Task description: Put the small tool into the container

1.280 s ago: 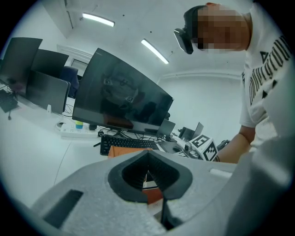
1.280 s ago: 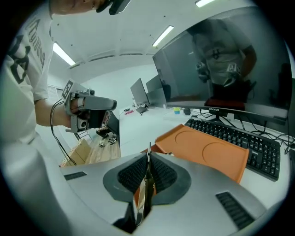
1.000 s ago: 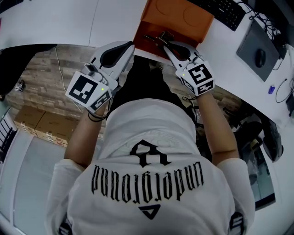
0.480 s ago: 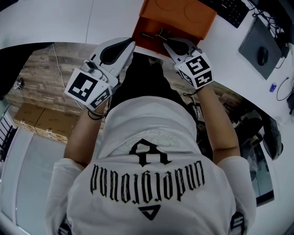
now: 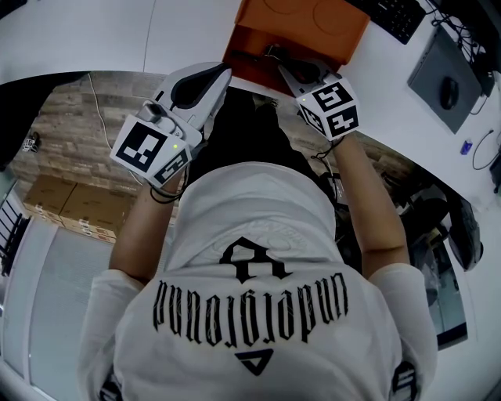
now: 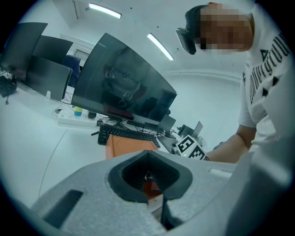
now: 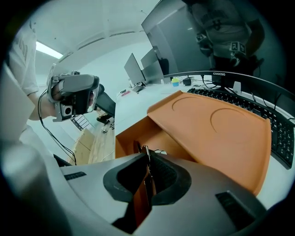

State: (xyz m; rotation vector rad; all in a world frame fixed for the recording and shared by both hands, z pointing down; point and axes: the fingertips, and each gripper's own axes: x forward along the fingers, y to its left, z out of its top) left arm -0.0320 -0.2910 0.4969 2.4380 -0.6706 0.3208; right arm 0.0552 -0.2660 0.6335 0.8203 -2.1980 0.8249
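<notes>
An orange container (image 5: 313,23) stands on the white desk, its drawer (image 5: 249,56) pulled out toward me. My right gripper (image 5: 283,66) is shut on the small dark tool (image 5: 270,52), a thin metal piece held over the open drawer. In the right gripper view the tool (image 7: 146,159) sticks up between the jaws, with the drawer (image 7: 154,138) just beyond and the lid (image 7: 216,124) to the right. My left gripper (image 5: 222,75) hangs shut and empty beside the drawer's left front corner. The container (image 6: 131,145) shows ahead in the left gripper view.
A black keyboard (image 5: 387,17) lies behind the container. At the right is a grey mouse pad (image 5: 438,74) with a mouse. A monitor (image 6: 124,92) and a power strip (image 6: 76,119) stand at the back. Cardboard boxes (image 5: 70,211) sit on the floor at the left.
My right gripper has moved forward with the tool, farther over the open drawer, and its marker cube has turned. The left gripper has hardly moved.
</notes>
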